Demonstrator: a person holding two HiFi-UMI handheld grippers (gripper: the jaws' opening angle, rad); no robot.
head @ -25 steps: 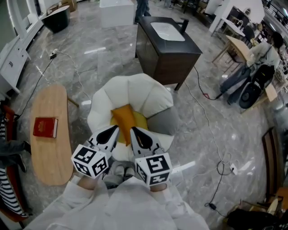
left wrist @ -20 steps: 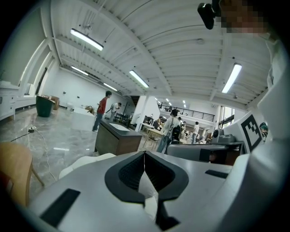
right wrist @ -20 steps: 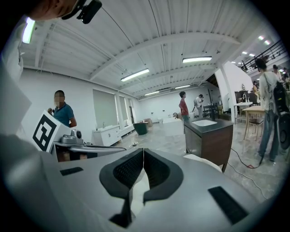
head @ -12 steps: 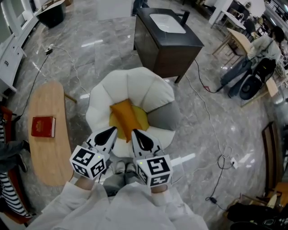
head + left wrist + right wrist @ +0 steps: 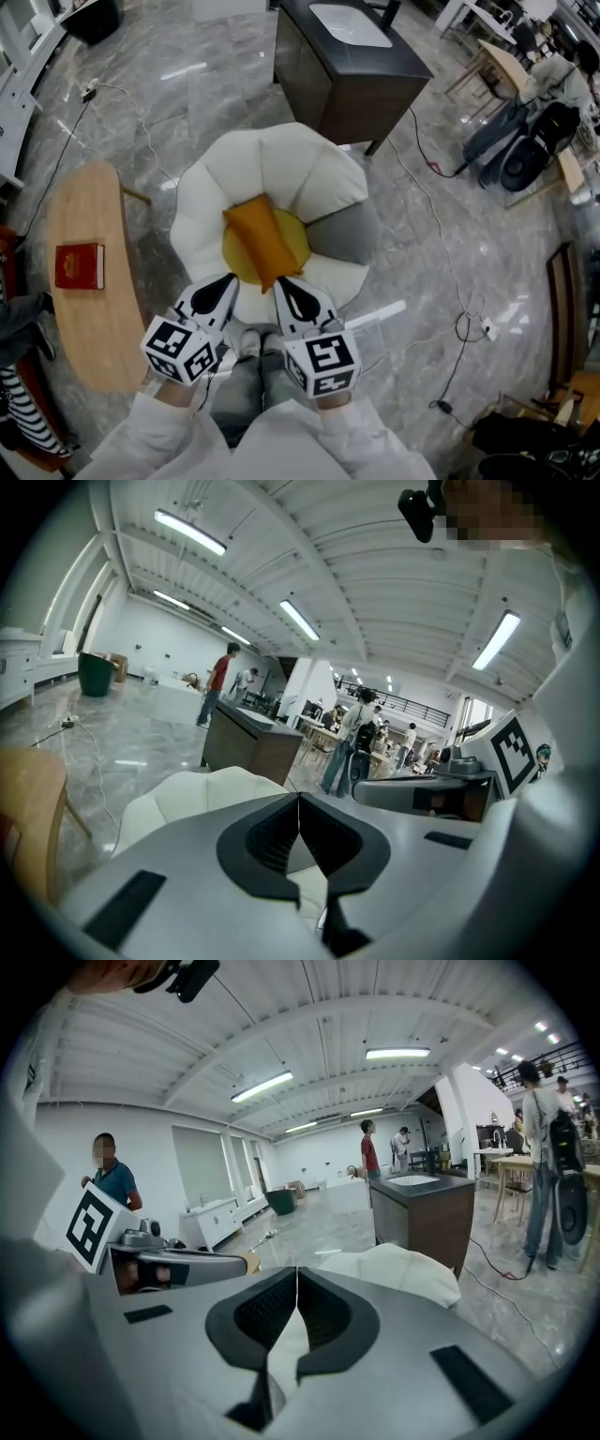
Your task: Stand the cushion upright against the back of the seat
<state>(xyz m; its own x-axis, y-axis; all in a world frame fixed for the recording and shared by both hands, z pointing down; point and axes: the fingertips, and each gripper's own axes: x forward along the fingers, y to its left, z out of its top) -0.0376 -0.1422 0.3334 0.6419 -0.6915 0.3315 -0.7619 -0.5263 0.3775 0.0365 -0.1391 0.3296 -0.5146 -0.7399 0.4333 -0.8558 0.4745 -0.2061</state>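
An orange cushion (image 5: 259, 240) lies flat on the yellow seat (image 5: 298, 246) of a white petal-shaped armchair (image 5: 272, 173) with one grey petal (image 5: 343, 234). My left gripper (image 5: 226, 282) and right gripper (image 5: 284, 284) hover side by side just in front of the chair's near edge, both pointing at the cushion and apart from it. In the left gripper view the jaws (image 5: 299, 798) meet with nothing between them, the chair's white back (image 5: 187, 803) beyond. The right gripper's jaws (image 5: 296, 1270) are likewise shut and empty, with the chair (image 5: 405, 1267) ahead.
A wooden side table (image 5: 94, 323) with a red book (image 5: 79, 266) stands left of the chair. A dark cabinet with a sink (image 5: 349, 66) stands behind it. Cables (image 5: 448, 300) trail over the marble floor at the right, near bags (image 5: 525, 150). People stand farther off (image 5: 371, 1157).
Both grippers have sunk together toward the chair's front edge, staying shut. The cushion has not moved on the seat.
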